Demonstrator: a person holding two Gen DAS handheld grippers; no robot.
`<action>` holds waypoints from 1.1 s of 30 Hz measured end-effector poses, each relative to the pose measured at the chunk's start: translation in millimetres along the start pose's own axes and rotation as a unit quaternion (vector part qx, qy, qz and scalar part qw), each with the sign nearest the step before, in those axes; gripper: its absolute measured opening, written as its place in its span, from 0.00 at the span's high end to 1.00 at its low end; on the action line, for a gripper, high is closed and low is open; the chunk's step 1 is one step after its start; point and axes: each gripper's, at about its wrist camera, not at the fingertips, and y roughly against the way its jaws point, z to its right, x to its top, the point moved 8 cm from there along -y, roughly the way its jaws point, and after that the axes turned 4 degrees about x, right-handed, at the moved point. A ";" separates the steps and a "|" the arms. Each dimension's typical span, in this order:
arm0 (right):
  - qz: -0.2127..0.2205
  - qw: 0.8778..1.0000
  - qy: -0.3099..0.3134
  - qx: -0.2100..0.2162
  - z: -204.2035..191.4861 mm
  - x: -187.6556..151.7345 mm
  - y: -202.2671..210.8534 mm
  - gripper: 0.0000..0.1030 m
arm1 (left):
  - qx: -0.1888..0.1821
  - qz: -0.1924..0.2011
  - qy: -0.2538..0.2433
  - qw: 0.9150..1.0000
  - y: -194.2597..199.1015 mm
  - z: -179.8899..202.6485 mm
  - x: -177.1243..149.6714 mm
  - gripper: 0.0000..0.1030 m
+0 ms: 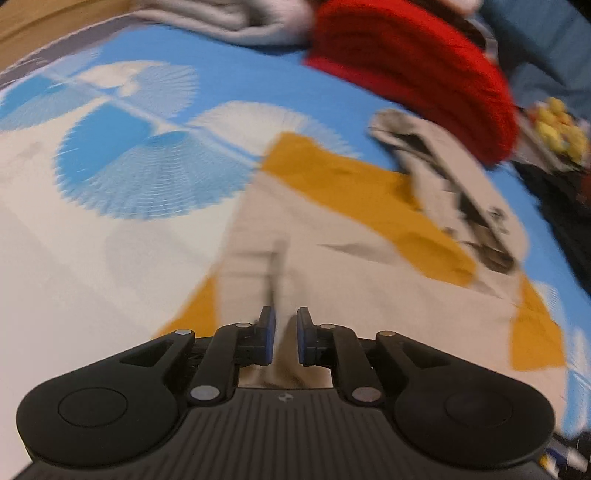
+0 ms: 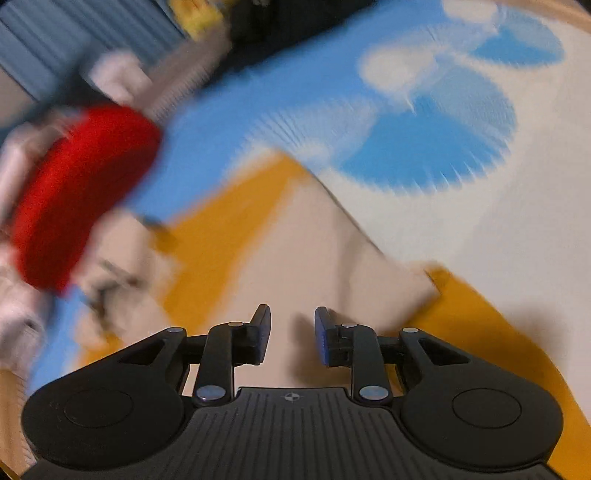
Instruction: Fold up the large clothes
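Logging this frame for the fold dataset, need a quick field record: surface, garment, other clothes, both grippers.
surface: bedsheet, blue with white fan prints
garment: beige and mustard garment, spread flat on the sheet, partly folded
other clothes: red knit and grey garment, folded at the far edge
left gripper: above the beige cloth, narrow gap, no cloth seen pinched
right gripper: above the beige cloth, jaws apart, nothing between them
image quality: motion blur in both views

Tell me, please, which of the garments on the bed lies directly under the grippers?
The beige and mustard garment, spread flat right ahead of the left gripper. The red knit and the grey garment lie bunched at the far edge.
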 end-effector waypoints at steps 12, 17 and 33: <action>0.069 0.995 0.070 -0.005 -27.0 13.3 17.2 0.72 | -0.055 0.013 0.002 0.998 -0.7 13.4 5.7 0.89; 0.019 0.998 0.057 -0.007 -23.4 4.3 -0.1 0.60 | -0.016 -0.060 0.035 0.997 -29.3 -6.9 -11.7 0.89; 0.065 0.984 0.158 -0.044 -50.0 9.8 22.7 0.60 | -0.025 -0.001 -0.050 0.998 12.2 18.6 3.2 0.70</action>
